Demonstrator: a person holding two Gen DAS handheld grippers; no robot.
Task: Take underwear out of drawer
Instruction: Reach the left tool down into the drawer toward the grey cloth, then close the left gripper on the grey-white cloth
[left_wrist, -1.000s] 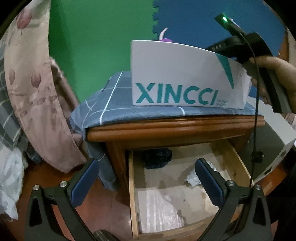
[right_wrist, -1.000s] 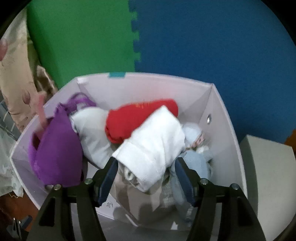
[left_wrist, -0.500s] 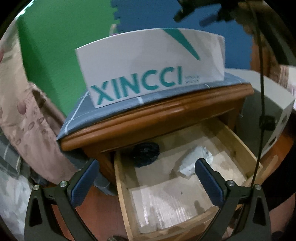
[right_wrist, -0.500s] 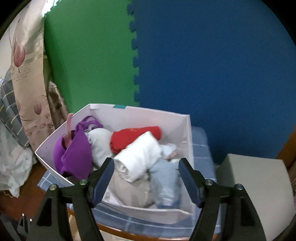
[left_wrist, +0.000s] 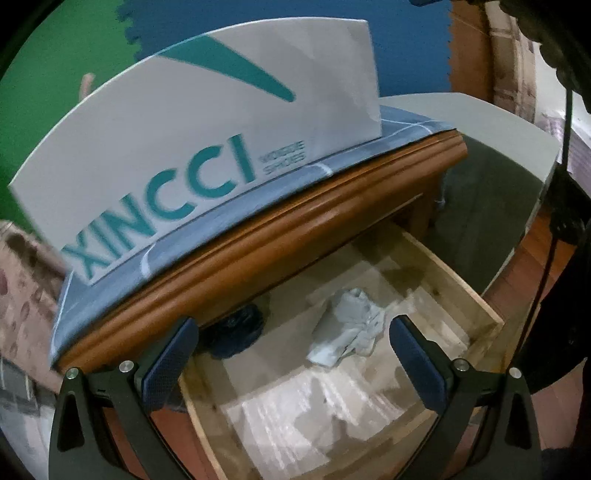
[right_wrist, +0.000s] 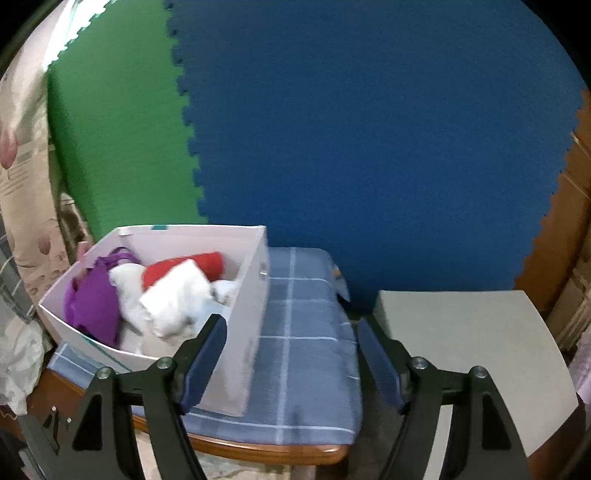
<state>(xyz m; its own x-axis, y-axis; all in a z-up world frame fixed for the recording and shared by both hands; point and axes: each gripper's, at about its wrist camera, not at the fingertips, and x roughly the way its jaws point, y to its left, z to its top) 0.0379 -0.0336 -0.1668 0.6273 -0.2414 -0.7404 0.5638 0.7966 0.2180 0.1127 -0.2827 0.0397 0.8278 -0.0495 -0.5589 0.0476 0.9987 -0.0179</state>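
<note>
The left claw (left_wrist: 293, 350) is released, with nothing between its fingers. Just ahead of it, in the pulled-out drawer (left_wrist: 458, 284), lies pale crumpled underwear (left_wrist: 347, 332); a dark bundle (left_wrist: 236, 332) sits further left, under the bench (left_wrist: 295, 229) edge. The cloth looks light, soft and floppy, so I would pinch a raised fold. The right claw (right_wrist: 288, 354) is empty, its jaws opening; to its left a white box (right_wrist: 255, 295) holds purple, red and white clothes (right_wrist: 173, 299).

Black tongs (left_wrist: 293, 349), blue pads (right_wrist: 205, 363), seemingly textured.
</note>
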